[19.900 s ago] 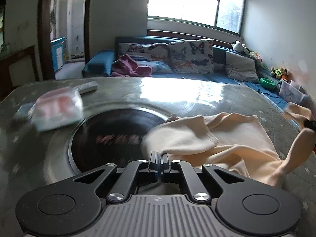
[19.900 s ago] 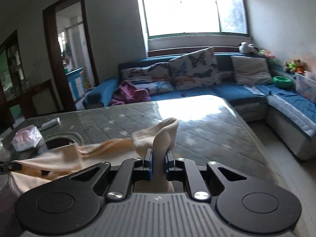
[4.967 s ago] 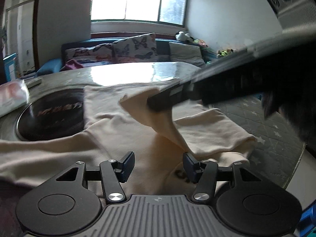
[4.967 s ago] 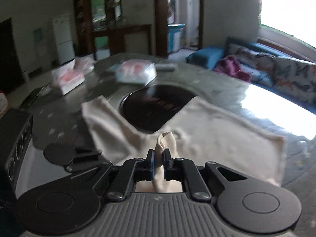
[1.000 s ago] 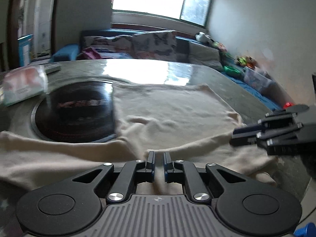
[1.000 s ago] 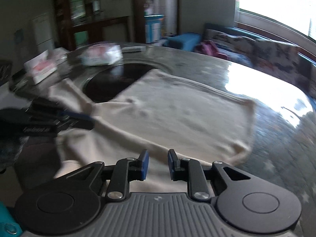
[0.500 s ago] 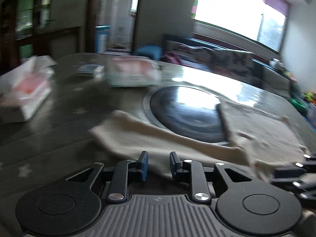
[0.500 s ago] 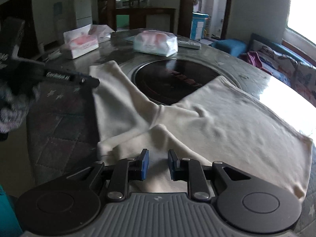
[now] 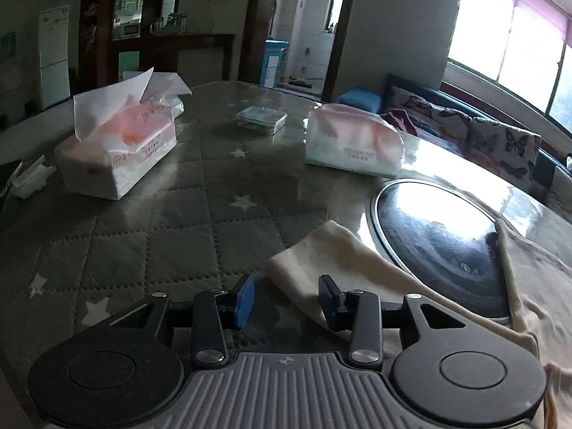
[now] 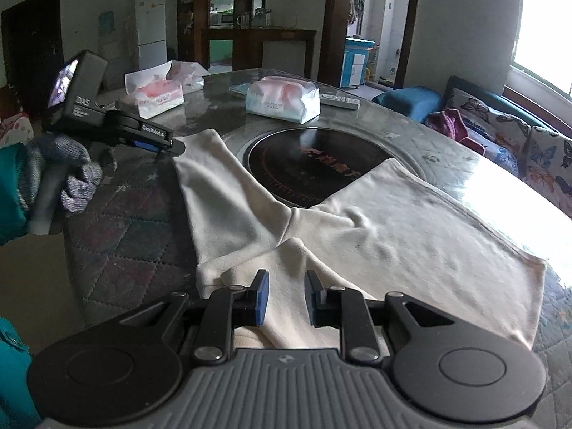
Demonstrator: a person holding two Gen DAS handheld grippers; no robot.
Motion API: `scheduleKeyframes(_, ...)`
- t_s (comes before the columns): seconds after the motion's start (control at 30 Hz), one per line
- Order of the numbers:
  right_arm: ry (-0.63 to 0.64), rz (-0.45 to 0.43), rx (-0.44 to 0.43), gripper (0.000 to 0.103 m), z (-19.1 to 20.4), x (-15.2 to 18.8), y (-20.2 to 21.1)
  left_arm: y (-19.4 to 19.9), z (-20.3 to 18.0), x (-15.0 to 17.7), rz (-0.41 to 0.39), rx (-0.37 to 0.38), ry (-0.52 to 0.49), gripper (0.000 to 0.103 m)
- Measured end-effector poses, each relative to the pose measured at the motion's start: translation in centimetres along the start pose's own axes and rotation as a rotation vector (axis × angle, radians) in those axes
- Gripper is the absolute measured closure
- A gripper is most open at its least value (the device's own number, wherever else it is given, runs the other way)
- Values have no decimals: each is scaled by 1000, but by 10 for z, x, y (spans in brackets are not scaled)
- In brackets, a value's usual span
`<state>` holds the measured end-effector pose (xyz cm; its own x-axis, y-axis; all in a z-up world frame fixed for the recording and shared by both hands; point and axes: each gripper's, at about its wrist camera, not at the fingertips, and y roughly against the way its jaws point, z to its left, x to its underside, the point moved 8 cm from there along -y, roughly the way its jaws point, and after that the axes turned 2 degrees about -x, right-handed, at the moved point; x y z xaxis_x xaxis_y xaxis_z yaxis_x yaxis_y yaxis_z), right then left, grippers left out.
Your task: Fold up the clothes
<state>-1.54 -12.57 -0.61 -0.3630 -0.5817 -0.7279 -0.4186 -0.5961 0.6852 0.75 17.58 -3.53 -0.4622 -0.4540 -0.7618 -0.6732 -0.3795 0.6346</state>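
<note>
A cream long-sleeved garment (image 10: 411,236) lies spread on the round table, partly over a black glass hob (image 10: 307,164). Its left sleeve (image 10: 221,196) stretches out toward the table's edge. In the left wrist view the sleeve's cuff (image 9: 307,254) lies just ahead of my left gripper (image 9: 286,296), which is open with the cuff end between its fingertips. From the right wrist view the left gripper (image 10: 171,144) is held by a gloved hand (image 10: 71,171) at the cuff. My right gripper (image 10: 287,296) is open low over a raised fold (image 10: 293,257) near the garment's shoulder.
Two tissue packs (image 9: 118,150) (image 9: 354,143) and a small clear box (image 9: 261,119) stand on the far part of the quilted table cover (image 9: 161,221). A remote (image 10: 339,102) lies beyond the hob. A blue sofa (image 10: 500,125) with cushions runs along the window wall.
My left gripper has opened wider and come closer to the sleeve cuff. The right gripper has hardly moved and stays open over the fold.
</note>
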Motion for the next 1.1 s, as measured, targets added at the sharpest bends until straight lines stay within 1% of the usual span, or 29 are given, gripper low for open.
scheduleKeyframes(0.03,-4,-3,5,83,-1,1,2,-1,0,-1,-3,5,1,72)
scheduleKeyframes(0.07,-9,-6,9,83,-3,1,4,-2,0,-1,-3,11,5,84)
scheduleKeyframes(0.13,-25,-11,21,83,-7,3,8,-4,1,-2,-4,28,16,95)
scheduleKeyframes(0.17,-33,-13,26,83,-9,5,9,-3,0,-3,-6,46,31,97)
scheduleKeyframes(0.23,-51,-16,39,83,-14,8,14,4,-4,-9,-24,85,43,98)
scheduleKeyframes(0.33,-82,-22,56,83,-21,13,21,23,-21,-20,-66,153,25,98)
scheduleKeyframes(0.47,-136,-43,82,83,-36,18,31,57,-59,-31,-105,285,-10,98)
scheduleKeyframes(0.57,-179,-62,99,83,-46,21,40,86,-95,-32,-131,399,-55,98)
scheduleKeyframes(0.63,-214,-75,109,82,-55,24,46,103,-121,-30,-131,482,-87,98)
scheduleKeyframes(0.93,-340,-125,180,83,-91,47,79,152,-234,8,-77,780,-236,98)
scheduleKeyframes(1.03,-383,-125,204,83,-103,60,87,158,-266,29,-48,844,-280,98)
scheduleKeyframes(1.1,-414,-121,220,82,-109,70,92,156,-283,43,-22,870,-307,98)
